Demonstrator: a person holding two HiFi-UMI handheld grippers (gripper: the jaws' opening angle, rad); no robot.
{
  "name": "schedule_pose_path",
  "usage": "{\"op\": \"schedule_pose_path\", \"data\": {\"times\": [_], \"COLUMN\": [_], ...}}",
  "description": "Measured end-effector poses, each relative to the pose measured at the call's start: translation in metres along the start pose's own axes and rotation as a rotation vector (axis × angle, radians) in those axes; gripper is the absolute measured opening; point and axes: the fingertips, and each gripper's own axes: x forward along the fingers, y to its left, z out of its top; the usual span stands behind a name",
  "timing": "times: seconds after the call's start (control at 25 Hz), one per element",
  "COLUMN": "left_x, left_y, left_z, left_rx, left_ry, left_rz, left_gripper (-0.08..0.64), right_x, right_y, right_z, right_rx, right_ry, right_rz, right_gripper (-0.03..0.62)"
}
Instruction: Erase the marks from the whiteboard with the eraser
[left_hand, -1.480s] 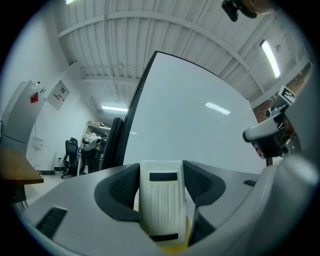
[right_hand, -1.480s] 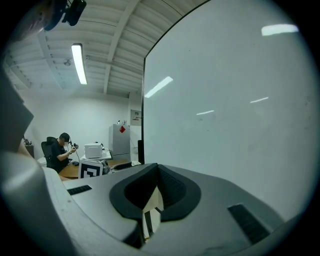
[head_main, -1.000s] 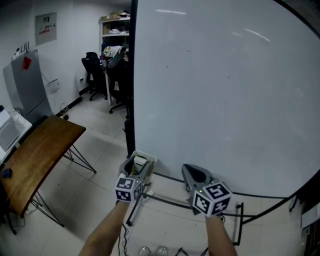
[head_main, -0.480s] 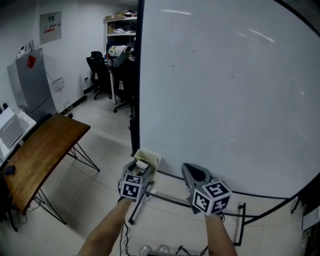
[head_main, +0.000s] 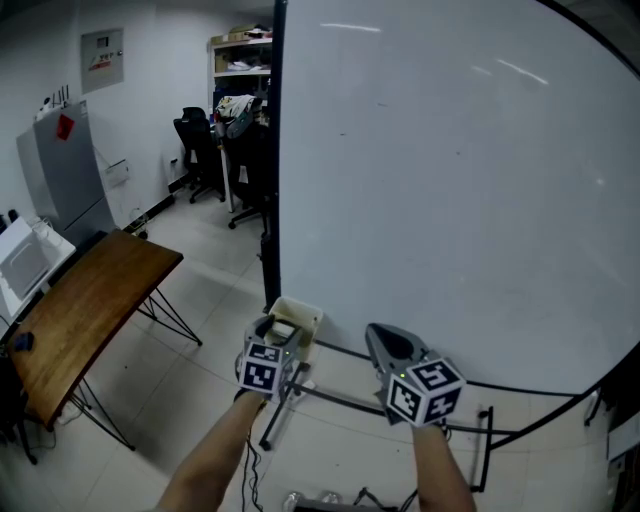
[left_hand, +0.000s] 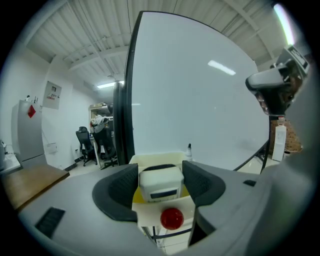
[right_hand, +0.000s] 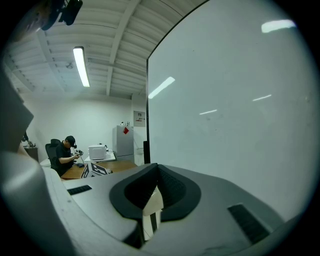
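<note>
The whiteboard (head_main: 450, 200) stands upright and looks almost clean, with only a few tiny specks near its upper left. My left gripper (head_main: 275, 335) is at the board's lower left corner, shut on the white eraser (left_hand: 160, 181), which fills the gap between the dark pads. Just beyond and under the eraser is a cream tray (head_main: 296, 311) with a red round knob (left_hand: 172, 218) on its front. My right gripper (head_main: 390, 342) hovers to the right, near the board's lower edge, shut and holding nothing (right_hand: 156, 175).
A wooden folding table (head_main: 80, 310) stands at the left. The board's black stand bars (head_main: 330, 400) run along the floor below the grippers. Office chairs (head_main: 200, 150), a shelf and a grey cabinet (head_main: 65, 170) line the back. A person (right_hand: 65, 155) sits at a desk.
My left gripper has sunk a little and tipped downward toward the cream tray, still holding the eraser. The right gripper has stayed where it was.
</note>
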Motion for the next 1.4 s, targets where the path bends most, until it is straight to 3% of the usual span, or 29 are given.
{"op": "schedule_pose_path", "data": {"times": [0.16, 0.28, 0.36, 0.52, 0.88, 1.4], "left_x": [-0.018, -0.041, -0.059, -0.08, -0.09, -0.093], "left_y": [0.001, -0.019, -0.037, -0.066, -0.127, -0.155], "left_z": [0.046, 0.092, 0.12, 0.149, 0.152, 0.156], "left_rx": [0.013, 0.033, 0.062, 0.083, 0.046, 0.019], "left_ry": [-0.111, -0.212, -0.263, -0.314, -0.295, -0.307], "left_rz": [-0.009, -0.08, -0.123, -0.203, -0.391, -0.447], "left_gripper": [0.268, 0.259, 0.148, 0.022, 0.003, 0.003], "right_x": [0.004, 0.005, 0.002, -0.006, -0.032, -0.046], "right_y": [0.002, 0.002, 0.001, 0.0, -0.002, -0.008], "right_z": [0.004, 0.009, 0.015, 0.027, 0.033, 0.032], "right_rx": [0.0, 0.004, 0.006, 0.004, 0.017, 0.01], "right_ry": [-0.012, -0.033, -0.052, -0.092, -0.149, -0.152], "right_rz": [0.011, 0.014, 0.011, 0.004, 0.005, -0.013], "right_gripper": [0.005, 0.005, 0.005, 0.005, 0.003, 0.002]}}
